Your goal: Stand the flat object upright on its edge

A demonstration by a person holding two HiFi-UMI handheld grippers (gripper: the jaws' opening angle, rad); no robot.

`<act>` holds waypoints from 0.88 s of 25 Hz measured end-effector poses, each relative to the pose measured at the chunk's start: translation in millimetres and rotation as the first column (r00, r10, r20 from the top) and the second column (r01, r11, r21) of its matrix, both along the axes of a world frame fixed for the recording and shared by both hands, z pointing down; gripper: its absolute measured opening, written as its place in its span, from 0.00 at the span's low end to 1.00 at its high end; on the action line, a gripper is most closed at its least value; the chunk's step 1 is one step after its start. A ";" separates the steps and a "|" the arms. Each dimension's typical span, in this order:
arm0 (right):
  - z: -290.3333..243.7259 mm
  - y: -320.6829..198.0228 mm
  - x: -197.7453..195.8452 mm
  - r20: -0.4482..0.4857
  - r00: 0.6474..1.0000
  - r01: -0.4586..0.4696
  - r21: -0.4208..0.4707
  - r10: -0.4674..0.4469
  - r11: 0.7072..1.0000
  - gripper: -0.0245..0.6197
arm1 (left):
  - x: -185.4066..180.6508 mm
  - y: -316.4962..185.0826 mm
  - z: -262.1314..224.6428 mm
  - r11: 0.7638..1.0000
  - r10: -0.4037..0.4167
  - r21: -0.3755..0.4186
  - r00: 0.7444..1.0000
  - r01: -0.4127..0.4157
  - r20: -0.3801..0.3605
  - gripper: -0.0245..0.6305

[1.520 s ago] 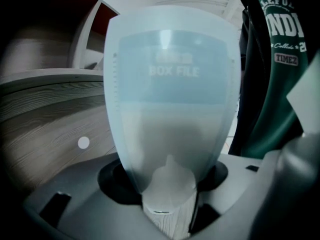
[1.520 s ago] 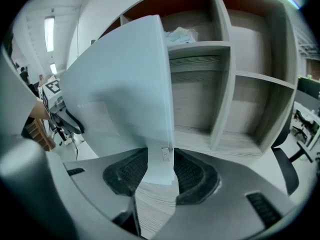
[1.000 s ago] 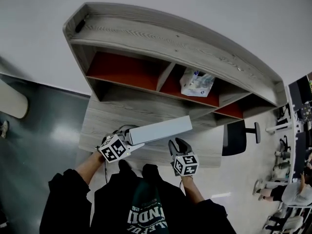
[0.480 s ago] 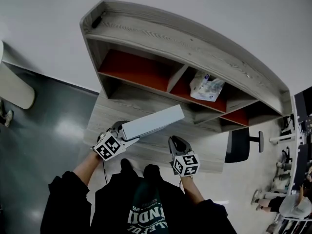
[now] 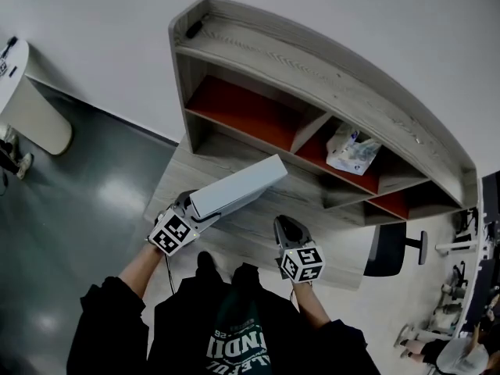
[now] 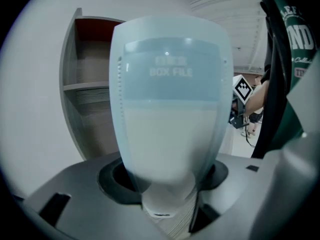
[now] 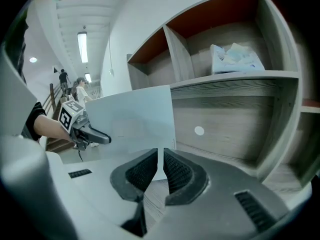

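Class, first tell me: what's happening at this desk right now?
A person works two hand-held grippers at a wooden desk. The left gripper grips one end of a pale box file, held above the desk and slanting towards the shelf unit. The right gripper, apart from the file, is closing its jaws on nothing. The file is not yet standing on its edge.
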State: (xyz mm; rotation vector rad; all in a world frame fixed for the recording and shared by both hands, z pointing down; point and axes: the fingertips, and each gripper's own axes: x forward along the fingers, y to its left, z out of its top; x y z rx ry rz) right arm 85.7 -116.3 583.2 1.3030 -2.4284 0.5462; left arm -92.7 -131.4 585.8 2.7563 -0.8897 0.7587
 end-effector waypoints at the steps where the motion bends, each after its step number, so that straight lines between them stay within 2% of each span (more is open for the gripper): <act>1: -0.9 -1.4 -4.0 -0.001 1.000 0.013 0.005 -0.013 1.000 0.12 | -5.7 0.0 -0.3 1.000 -0.018 -0.001 1.000 0.018 -0.003 0.45; 9: -4.9 -7.4 -31.9 0.000 0.995 0.099 0.012 -0.099 0.995 0.11 | -54.9 -2.7 -2.8 0.983 -0.181 -0.001 0.983 0.181 -0.009 0.45; 22: -5.3 -11.0 -44.9 0.015 0.987 0.161 0.007 -0.161 0.987 0.11 | -119.3 -8.2 -1.9 0.923 -0.385 0.004 0.923 0.385 0.012 0.45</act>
